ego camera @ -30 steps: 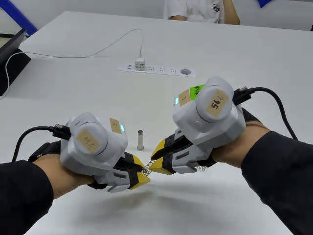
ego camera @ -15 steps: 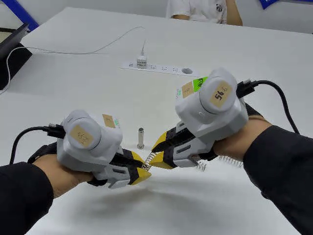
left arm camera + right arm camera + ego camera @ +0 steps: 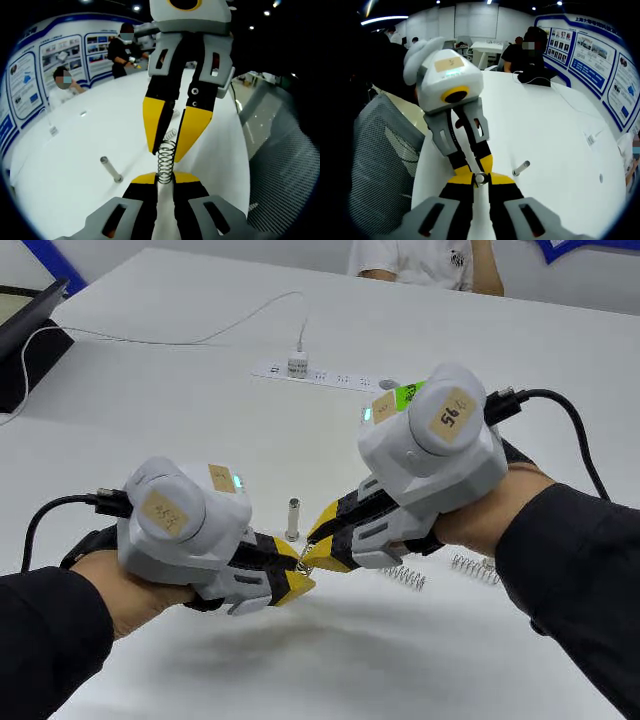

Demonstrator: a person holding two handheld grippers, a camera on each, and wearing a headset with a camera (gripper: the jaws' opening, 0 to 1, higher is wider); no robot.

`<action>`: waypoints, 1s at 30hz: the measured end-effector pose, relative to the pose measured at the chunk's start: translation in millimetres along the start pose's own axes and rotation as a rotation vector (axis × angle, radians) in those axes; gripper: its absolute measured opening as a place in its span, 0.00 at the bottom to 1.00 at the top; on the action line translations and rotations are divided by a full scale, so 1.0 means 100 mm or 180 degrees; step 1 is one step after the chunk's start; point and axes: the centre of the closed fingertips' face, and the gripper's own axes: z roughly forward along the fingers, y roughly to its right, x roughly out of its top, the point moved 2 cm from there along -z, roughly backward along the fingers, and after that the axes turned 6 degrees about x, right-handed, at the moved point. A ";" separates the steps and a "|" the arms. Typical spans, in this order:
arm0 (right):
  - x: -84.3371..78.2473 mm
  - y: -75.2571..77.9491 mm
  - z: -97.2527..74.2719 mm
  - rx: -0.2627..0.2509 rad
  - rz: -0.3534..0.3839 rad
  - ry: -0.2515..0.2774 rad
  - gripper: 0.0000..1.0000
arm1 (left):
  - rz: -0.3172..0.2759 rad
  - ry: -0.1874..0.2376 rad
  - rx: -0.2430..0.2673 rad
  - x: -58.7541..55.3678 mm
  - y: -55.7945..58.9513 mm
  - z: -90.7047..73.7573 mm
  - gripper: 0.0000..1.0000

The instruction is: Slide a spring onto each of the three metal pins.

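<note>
Starting nearest you, your two dark sleeves run off the bottom of the head view, and the grey housings cover most of your left hand [image 3: 115, 590] and right hand [image 3: 490, 520]. Your left hand holds the left gripper [image 3: 292, 580] low over the white table [image 3: 180, 430], jaws pointing right. Your right hand carries the right gripper [image 3: 314, 554] a little higher, angled down and left, so the two sets of yellow tips meet nose to nose. Between them sits the held spring [image 3: 165, 159]. In the left gripper view your left jaws pinch its near end while the right gripper's jaws press in on its far coils. In the right gripper view its round end is clamped between the right jaws. What runs inside the coil cannot be made out. Counting springs gives three: the held one, a loose spring [image 3: 405, 576] lying on the table just right of the right gripper, and a second loose spring [image 3: 472, 566] partly behind your right sleeve, so probably a single piece. One pin [image 3: 293, 519] stands upright just beyond the tips, apart from them. Farther off lie one power strip [image 3: 320, 375] with a white cable [image 3: 200, 338], a dark screen [image 3: 25, 325] cut by the left edge, and a seated person [image 3: 415, 258] cut off at the top.
</note>
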 end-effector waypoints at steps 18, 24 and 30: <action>0.04 0.06 -0.02 0.0043 -0.0089 -0.0115 0.12 | -0.0109 0.0133 0.0098 -0.02 -0.04 -0.05 0.23; 0.09 0.12 -0.06 0.0023 -0.0133 -0.0130 0.12 | -0.0224 0.0159 0.0165 -0.08 -0.08 -0.11 0.30; 0.12 0.17 -0.09 -0.0001 -0.0156 -0.0154 0.12 | -0.0273 0.0226 0.0207 -0.09 -0.08 -0.14 0.37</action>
